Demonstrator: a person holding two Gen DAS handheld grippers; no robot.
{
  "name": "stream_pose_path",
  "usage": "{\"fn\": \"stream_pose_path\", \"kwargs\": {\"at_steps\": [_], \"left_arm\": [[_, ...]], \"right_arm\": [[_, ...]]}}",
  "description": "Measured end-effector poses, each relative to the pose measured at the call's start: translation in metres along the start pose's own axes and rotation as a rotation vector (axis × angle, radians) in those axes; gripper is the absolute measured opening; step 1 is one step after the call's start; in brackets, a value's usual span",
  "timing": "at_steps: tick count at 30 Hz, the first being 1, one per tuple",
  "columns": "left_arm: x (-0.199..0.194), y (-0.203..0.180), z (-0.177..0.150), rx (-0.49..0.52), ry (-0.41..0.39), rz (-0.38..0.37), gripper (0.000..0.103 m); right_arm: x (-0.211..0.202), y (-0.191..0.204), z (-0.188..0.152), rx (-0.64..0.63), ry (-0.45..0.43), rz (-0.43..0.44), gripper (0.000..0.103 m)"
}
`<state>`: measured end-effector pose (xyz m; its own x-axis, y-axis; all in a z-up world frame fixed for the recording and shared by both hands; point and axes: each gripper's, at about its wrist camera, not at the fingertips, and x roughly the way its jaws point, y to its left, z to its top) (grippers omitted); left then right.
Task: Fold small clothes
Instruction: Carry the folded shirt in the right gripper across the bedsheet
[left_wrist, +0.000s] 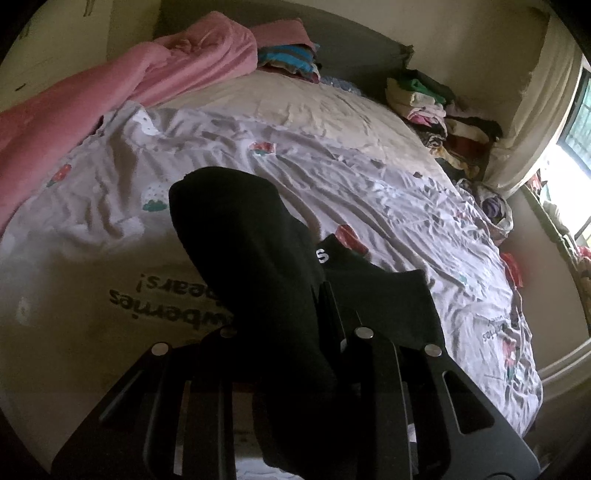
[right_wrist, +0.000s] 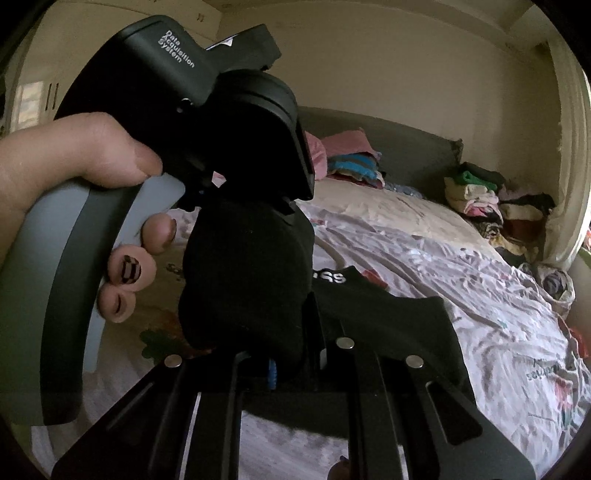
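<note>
A black sock hangs in the air above the bed, held between both grippers. My left gripper is shut on one end of it; the cloth drapes over the fingers and hides the tips. My right gripper is shut on the same black sock. A second black sock with white letters lies on the sheet just behind; it also shows in the right wrist view. In the right wrist view the left gripper's body and the hand holding it fill the upper left.
The bed has a wrinkled white sheet with strawberry prints. A pink blanket lies at the far left. Folded clothes stand at the headboard, and a loose pile of clothes sits at the far right by the curtain.
</note>
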<state>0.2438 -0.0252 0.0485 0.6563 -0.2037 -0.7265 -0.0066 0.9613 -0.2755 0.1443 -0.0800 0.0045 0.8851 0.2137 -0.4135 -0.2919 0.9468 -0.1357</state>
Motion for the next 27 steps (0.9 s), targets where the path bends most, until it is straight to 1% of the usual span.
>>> {"fn": "stream_pose_path", "kwargs": {"at_steps": [12, 20, 23, 24, 25, 26, 27], "left_arm": [[0.012, -0.033, -0.007, 0.048, 0.012, 0.025, 0.018], [0.028, -0.055, -0.01, 0.056, 0.042, -0.019, 0.023], [0.04, -0.061, -0.014, 0.046, 0.069, -0.049, 0.027], [0.043, -0.061, -0.015, 0.035, 0.075, -0.061, 0.03], [0.048, -0.062, -0.016, 0.018, 0.082, -0.083, 0.038], [0.052, -0.063, -0.018, 0.011, 0.091, -0.088, 0.044], [0.056, -0.064, -0.02, 0.009, 0.101, -0.089, 0.052]], "right_arm": [[0.0, -0.029, -0.012, 0.056, 0.009, -0.004, 0.011], [0.002, -0.054, -0.024, 0.099, 0.038, -0.025, 0.01], [0.006, -0.066, -0.03, 0.146, 0.062, -0.003, 0.01], [0.009, -0.073, -0.033, 0.169, 0.072, 0.001, 0.01], [0.009, -0.075, -0.035, 0.171, 0.075, -0.002, 0.01], [0.011, -0.08, -0.039, 0.181, 0.08, -0.005, 0.01], [0.012, -0.084, -0.041, 0.202, 0.087, 0.002, 0.01]]}}
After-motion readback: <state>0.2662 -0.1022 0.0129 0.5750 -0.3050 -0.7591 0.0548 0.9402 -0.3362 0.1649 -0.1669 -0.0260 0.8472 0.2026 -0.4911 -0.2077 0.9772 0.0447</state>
